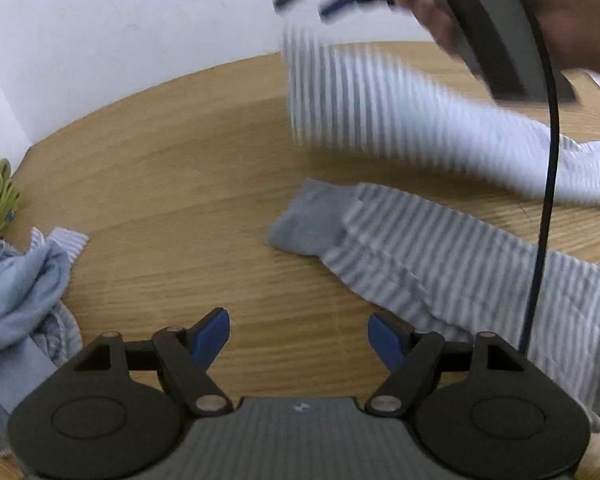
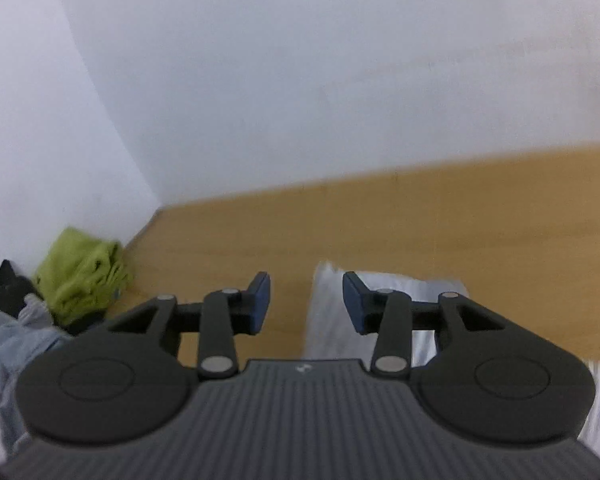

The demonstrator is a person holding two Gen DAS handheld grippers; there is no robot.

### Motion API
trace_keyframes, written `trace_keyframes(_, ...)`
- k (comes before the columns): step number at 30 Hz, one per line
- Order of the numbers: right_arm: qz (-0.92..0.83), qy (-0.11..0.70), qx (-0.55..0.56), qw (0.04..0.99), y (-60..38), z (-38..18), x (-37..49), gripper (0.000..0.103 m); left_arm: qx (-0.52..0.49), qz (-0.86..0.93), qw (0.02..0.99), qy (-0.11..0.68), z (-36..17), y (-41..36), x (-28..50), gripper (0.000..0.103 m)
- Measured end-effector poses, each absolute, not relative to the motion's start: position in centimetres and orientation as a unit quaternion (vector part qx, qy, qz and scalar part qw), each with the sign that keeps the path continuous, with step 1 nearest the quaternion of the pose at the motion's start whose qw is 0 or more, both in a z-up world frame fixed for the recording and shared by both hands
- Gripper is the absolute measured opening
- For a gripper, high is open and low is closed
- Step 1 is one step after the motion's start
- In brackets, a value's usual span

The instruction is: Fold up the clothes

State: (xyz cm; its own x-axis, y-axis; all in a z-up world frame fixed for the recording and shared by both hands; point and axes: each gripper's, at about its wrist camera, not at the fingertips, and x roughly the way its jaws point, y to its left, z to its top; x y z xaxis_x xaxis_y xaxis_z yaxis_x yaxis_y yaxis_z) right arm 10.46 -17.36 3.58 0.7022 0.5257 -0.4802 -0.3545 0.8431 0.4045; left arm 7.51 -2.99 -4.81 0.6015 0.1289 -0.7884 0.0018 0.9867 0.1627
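The left gripper hovers wide open and empty over the wooden table. The right gripper is parted too, gripping nothing, above the striped garment lying toward the table's right edge. No readable writing shows.

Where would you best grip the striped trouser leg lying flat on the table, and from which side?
Grip the striped trouser leg at its plain grey cuff, coming from above at the free end. It lies flat there with bare table around it.
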Motion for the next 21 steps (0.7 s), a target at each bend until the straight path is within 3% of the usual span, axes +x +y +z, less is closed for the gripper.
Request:
trace_keyframes(4, 0.267, 0.301, 0.141, 0.905, -19.9, 3.8, 4.9, 0.048, 0.078, 0.027, 0.894, 0.441, -5.0, -2.5, 8.9, 0.078)
trace_keyframes(9, 0.279, 0.34, 0.051, 0.896, -23.2, 3.4, -3.7, 0.07, 0.098, 0.006, 0.895, 0.435, -5.4, -3.0, 10.2, 0.078)
trace_keyframes(14, 0.261, 0.402, -0.058, 0.876, -22.8, 0.1, -12.6, 0.071, 0.087, -0.023, 0.89, 0.446, -6.5, -3.5, 11.1, 0.078)
trace_keyframes(21, 0.273, 0.408, -0.066, 0.869, -19.0, -2.4, -16.9, 0.07, 0.021, -0.063, 0.882, 0.467, -7.4, -4.3, 12.5, 0.078)
